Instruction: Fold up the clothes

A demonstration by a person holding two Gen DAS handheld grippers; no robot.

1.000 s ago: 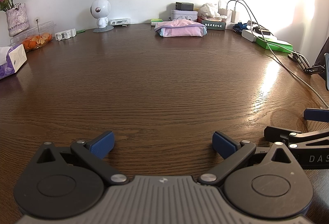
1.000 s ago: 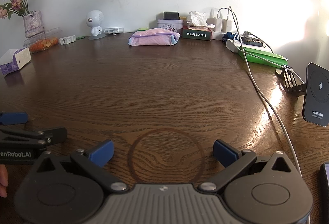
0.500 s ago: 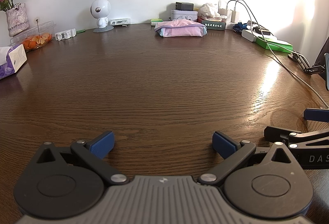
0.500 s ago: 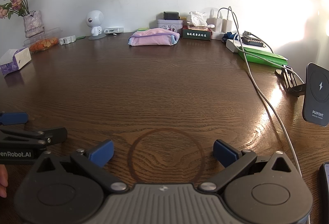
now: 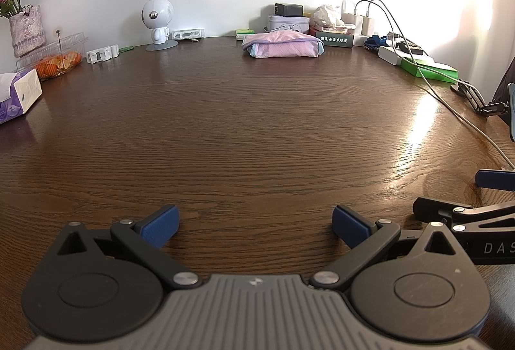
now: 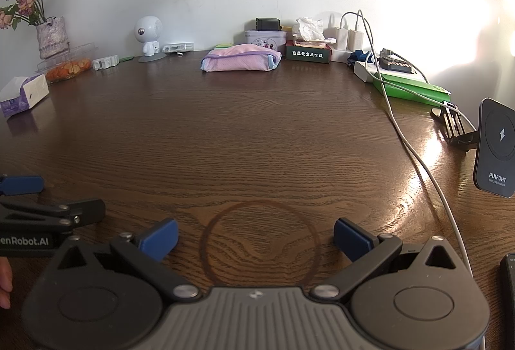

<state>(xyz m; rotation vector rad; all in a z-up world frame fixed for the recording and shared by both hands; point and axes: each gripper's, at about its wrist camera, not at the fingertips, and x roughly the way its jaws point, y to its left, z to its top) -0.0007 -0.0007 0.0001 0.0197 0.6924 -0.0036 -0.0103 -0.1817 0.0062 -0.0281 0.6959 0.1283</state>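
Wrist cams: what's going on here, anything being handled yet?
Nothing is held. The left gripper and right gripper sit side by side low over the near part of the wooden table, fingers spread wide with only bare wood between them. The one garment in view, a folded pink cloth, lies untouched at the far edge near the wall.

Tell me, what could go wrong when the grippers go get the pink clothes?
1. The white cable lies across the table on the right; the right gripper could snag it and tug the chargers.
2. The pink clothes sit far back, close to the green box and tin, so a reach might knock those.
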